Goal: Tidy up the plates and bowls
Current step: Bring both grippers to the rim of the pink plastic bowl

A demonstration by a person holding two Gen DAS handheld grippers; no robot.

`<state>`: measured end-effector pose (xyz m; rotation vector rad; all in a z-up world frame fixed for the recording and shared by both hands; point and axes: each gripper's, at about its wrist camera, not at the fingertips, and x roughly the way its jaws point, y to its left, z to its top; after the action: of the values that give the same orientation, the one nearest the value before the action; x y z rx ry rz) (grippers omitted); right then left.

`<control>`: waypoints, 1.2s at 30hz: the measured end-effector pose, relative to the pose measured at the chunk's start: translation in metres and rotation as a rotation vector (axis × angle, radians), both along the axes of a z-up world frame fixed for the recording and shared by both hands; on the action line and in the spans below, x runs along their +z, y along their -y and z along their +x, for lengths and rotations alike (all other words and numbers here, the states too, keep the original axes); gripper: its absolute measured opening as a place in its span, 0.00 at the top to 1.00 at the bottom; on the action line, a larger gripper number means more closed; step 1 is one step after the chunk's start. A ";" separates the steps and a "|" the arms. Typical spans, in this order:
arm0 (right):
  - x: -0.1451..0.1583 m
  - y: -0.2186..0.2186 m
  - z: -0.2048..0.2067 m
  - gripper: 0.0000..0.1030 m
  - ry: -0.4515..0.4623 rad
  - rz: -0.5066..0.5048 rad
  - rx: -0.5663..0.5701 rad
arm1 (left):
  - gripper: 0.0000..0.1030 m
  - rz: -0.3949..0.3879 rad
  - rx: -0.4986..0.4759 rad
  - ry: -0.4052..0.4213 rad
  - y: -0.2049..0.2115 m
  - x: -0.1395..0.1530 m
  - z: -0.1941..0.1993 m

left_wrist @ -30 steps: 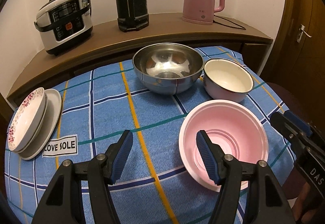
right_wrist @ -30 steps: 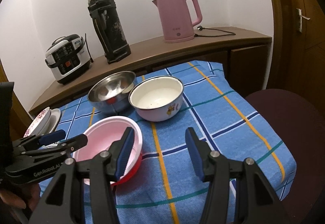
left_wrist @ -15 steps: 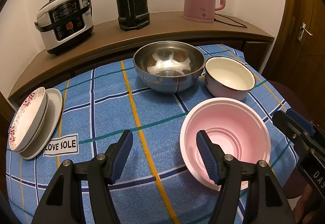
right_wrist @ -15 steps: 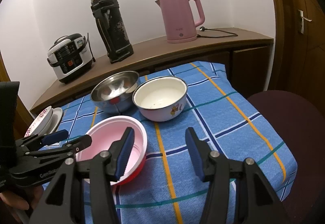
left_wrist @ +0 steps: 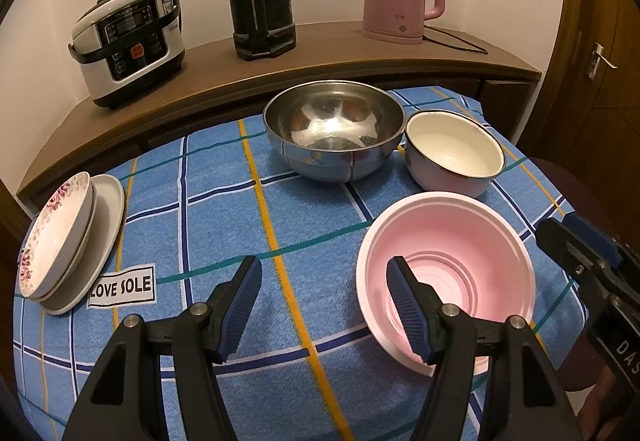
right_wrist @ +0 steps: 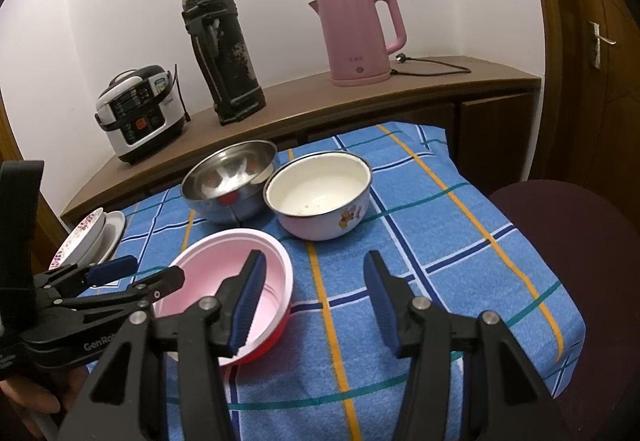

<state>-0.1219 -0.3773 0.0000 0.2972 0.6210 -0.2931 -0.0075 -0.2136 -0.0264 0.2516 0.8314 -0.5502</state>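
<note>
Left wrist view: the left claw (left_wrist: 322, 293) hovers wide open and empty over the desk (left_wrist: 224, 225); its right finger overlaps the pink bowl (left_wrist: 472, 265). Steel bowl (left_wrist: 334, 129) and enamel bowl (left_wrist: 454, 153) sit ahead, stacked plates (left_wrist: 68, 241) far left.

Right wrist view: the right claw (right_wrist: 314, 293), also wide and empty, has the pink bowl (right_wrist: 224, 269) at its left finger. Straddling the rim squarely before closing should give the steadiest lift.

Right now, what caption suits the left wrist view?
Open left tongs hover over a blue checked tablecloth beside a pink bowl.
</note>
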 end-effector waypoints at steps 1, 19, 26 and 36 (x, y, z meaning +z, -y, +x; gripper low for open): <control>0.000 0.000 0.000 0.50 -0.002 -0.001 0.003 | 0.35 -0.001 0.003 0.001 -0.001 0.000 0.001; -0.012 -0.002 0.012 0.58 -0.040 0.022 0.048 | 0.35 -0.014 -0.003 -0.020 0.006 -0.006 0.006; -0.018 -0.003 0.016 0.59 -0.056 0.038 0.056 | 0.35 -0.001 -0.001 -0.028 0.009 -0.012 0.008; -0.022 -0.006 0.020 0.62 -0.066 0.045 0.063 | 0.35 0.007 0.003 -0.022 0.011 -0.015 0.011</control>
<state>-0.1023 -0.3708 -0.0215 0.3118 0.7012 -0.2295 0.0030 -0.2245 -0.0412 0.2508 0.8553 -0.5486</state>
